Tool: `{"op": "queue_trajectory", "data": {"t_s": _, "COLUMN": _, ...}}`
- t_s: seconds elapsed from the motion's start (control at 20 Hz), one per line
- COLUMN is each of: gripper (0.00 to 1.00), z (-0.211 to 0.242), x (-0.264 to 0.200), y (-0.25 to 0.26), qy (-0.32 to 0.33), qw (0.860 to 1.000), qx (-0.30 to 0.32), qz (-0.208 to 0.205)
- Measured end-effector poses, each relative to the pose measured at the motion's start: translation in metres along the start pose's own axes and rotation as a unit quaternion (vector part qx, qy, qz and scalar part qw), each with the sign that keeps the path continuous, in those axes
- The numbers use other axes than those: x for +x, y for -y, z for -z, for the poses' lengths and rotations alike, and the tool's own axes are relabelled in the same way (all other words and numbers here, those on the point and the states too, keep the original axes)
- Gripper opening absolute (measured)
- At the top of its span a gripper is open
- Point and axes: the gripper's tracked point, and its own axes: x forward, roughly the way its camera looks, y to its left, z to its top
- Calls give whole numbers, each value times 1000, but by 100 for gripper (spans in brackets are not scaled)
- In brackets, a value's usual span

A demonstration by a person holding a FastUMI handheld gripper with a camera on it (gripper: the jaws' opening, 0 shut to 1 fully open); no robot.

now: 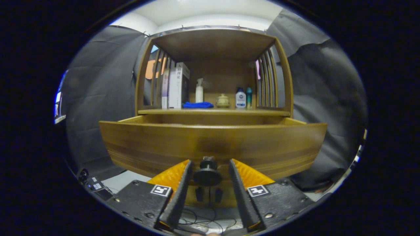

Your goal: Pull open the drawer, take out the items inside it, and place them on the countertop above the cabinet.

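At lower centre, the gripper fingers stand apart, flanking the drawer knob without touching. The drawer sits pulled out below the countertop.

Wooden drawer pulled open beneath countertop, dark round knob on its front

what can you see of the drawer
The drawer is brown wood with a horizontal grain and a wide front panel. It is pulled partway out from under the cabinet's countertop, so its side walls and inner rim show; its contents are hidden behind the front. A dark round knob on a short stem sticks out at the lower middle of the front. The knob sits between the fingers of the gripper, which stand apart with gaps on both sides.
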Motion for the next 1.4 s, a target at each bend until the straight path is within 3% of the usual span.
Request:
{"op": "queue_trajectory", "data": {"t_s": 0.1, "gripper": 87, "z": -26, "x": -10, "y": 0, "qy": 41, "qw": 999, "qx": -19, "qz": -2}}
{"op": "queue_trajectory", "data": {"t_s": 0.2, "gripper": 92, "z": -56, "x": -16, "y": -1, "qy": 79, "qw": 997, "qx": -23, "qz": -7}}
{"op": "queue_trajectory", "data": {"t_s": 0.3, "gripper": 92, "z": -92, "x": -15, "y": 1, "qy": 105, "qw": 994, "qx": -24, "qz": -16}}
{"op": "queue_trajectory", "data": {"t_s": 0.4, "gripper": 92, "z": -113, "x": 1, "y": 2, "qy": 90, "qw": 995, "qx": -32, "qz": -29}}
{"op": "queue_trajectory", "data": {"t_s": 0.6, "gripper": 92, "z": -123, "x": 50, "y": 0, "qy": -15, "qw": 998, "qx": -30, "qz": -56}}
{"op": "queue_trajectory", "data": {"t_s": 0.75, "gripper": 93, "z": -109, "x": 82, "y": -1, "qy": -117, "qw": 991, "qx": -25, "qz": -62}}
{"op": "queue_trajectory", "data": {"t_s": 1.0, "gripper": 92, "z": -54, "x": 116, "y": -8, "qy": -292, "qw": 953, "qx": -16, "qz": -75}}
{"op": "queue_trajectory", "data": {"t_s": 1.4, "gripper": 78, "z": 5, "x": 122, "y": 2, "qy": -426, "qw": 901, "qx": -56, "qz": -61}}
